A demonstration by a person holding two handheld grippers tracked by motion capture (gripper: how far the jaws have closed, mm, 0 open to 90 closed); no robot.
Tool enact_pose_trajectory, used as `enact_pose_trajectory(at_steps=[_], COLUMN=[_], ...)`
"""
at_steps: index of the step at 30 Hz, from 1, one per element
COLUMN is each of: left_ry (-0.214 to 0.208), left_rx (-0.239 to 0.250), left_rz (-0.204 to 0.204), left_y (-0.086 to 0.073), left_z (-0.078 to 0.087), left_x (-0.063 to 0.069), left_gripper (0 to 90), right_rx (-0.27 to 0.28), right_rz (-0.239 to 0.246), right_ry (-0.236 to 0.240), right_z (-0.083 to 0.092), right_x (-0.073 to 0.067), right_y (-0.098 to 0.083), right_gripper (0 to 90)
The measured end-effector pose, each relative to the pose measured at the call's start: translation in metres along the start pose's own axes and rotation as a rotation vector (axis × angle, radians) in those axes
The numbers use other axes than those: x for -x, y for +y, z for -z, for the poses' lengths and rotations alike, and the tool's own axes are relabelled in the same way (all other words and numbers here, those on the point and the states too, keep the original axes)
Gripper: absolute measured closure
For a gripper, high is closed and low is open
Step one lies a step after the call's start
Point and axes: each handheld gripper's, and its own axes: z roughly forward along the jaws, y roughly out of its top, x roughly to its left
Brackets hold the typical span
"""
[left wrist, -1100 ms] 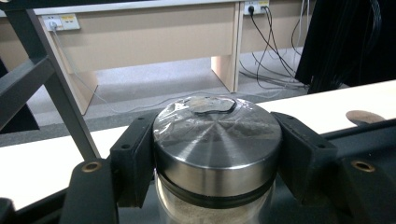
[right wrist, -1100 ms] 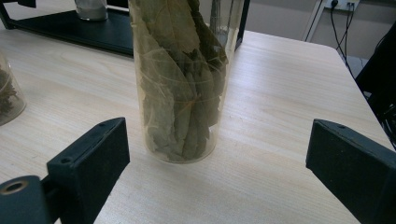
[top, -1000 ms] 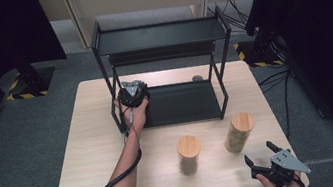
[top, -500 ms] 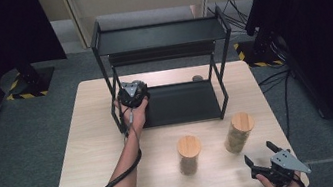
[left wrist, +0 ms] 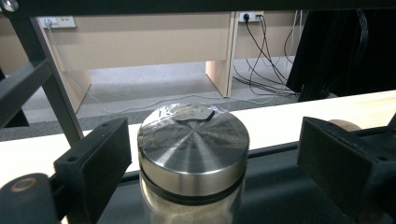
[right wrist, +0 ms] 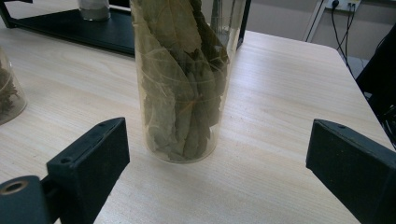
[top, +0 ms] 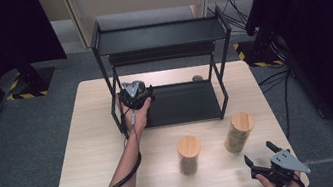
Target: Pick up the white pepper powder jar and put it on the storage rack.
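The step in hand seems to be the release of a metal-lidded jar (left wrist: 194, 154) on the lower shelf of the black rack (top: 160, 36), left of centre in the high view. The left gripper (top: 135, 94) has just been opening its jaws; they now stand wide, with the jar between them but apparently free. Next, this gripper probably must draw back without knocking the jar. The right gripper (top: 266, 158), at the lower right, is also wide and holds nothing. The right gripper view shows dry leaves inside the tall jar (right wrist: 182, 79); the high view shows its wooden lid.
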Motion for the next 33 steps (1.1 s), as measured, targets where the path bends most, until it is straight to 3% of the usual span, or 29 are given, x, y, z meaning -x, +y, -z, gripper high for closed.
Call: enact_pose_trajectory(at_steps=[7, 29, 33], left_ry=[-0.003, -0.042, -0.047], left_rx=[0.006, 0.006, 0.012], left_rz=[-0.018, -0.016, -0.033], left_y=[0.003, 0.002, 0.003], left_z=[0.011, 0.031, 0.037], left_x=[0.0, 0.004, 0.005], left_gripper=[8.9, 8.6, 8.4], right_rx=[0.001, 0.005, 0.004], right_rz=[-0.003, -0.006, -0.006], right_ry=[-0.001, 0.001, 0.002], right_z=[0.0, 0.0, 0.0], right_x=[0.0, 0.001, 0.001], right_y=[0.0, 0.0, 0.0], right_gripper=[6.1, 6.0, 6.0])
